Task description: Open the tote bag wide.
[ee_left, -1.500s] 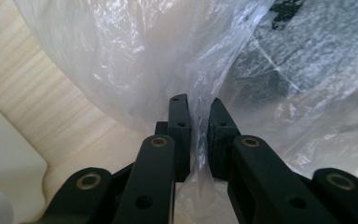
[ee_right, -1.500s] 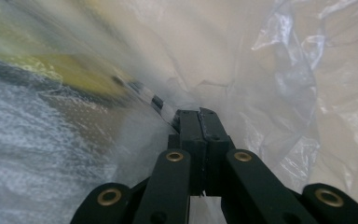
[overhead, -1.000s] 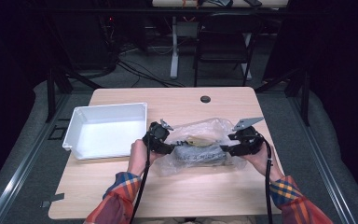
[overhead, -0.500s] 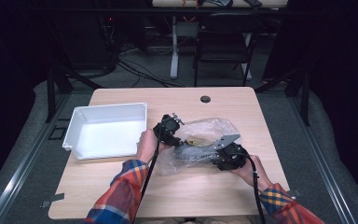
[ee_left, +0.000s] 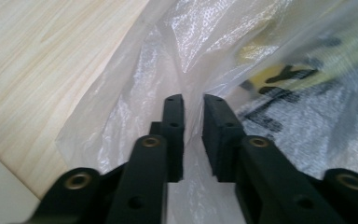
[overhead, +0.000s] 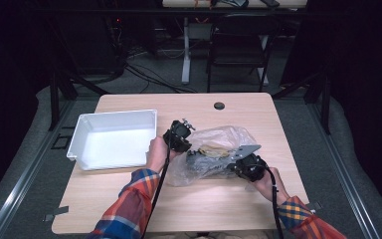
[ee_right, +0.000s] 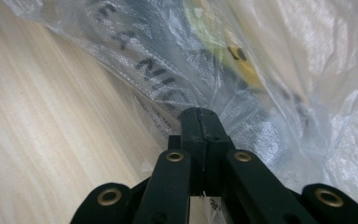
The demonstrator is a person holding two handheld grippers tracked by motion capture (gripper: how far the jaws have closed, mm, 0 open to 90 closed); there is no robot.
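A clear plastic bag (overhead: pixel 226 138) with black print lies crumpled mid-table, with dark and yellow things (overhead: pixel 212 148) inside it. My left gripper (overhead: pixel 179 135) is at the bag's upper left edge. In the left gripper view its jaws (ee_left: pixel 193 100) stand a narrow gap apart, and a taut fold of the bag (ee_left: pixel 279 121) is pinched between them. My right gripper (overhead: pixel 246 163) is at the bag's lower right. Its jaws (ee_right: pixel 199 114) are pressed together on the bag's edge (ee_right: pixel 307 93), low over the wood.
A white tray (overhead: pixel 114 115) sits on the table's left side, close to my left hand. A small black round cap (overhead: pixel 219 105) lies near the far edge. Bare wooden tabletop (overhead: pixel 204 204) stretches in front. A chair (overhead: pixel 238 40) and cables stand beyond the table.
My left gripper moved away from me to the bag's upper left edge. My right gripper dropped toward me and inward to the bag's lower right. The bag got more bunched.
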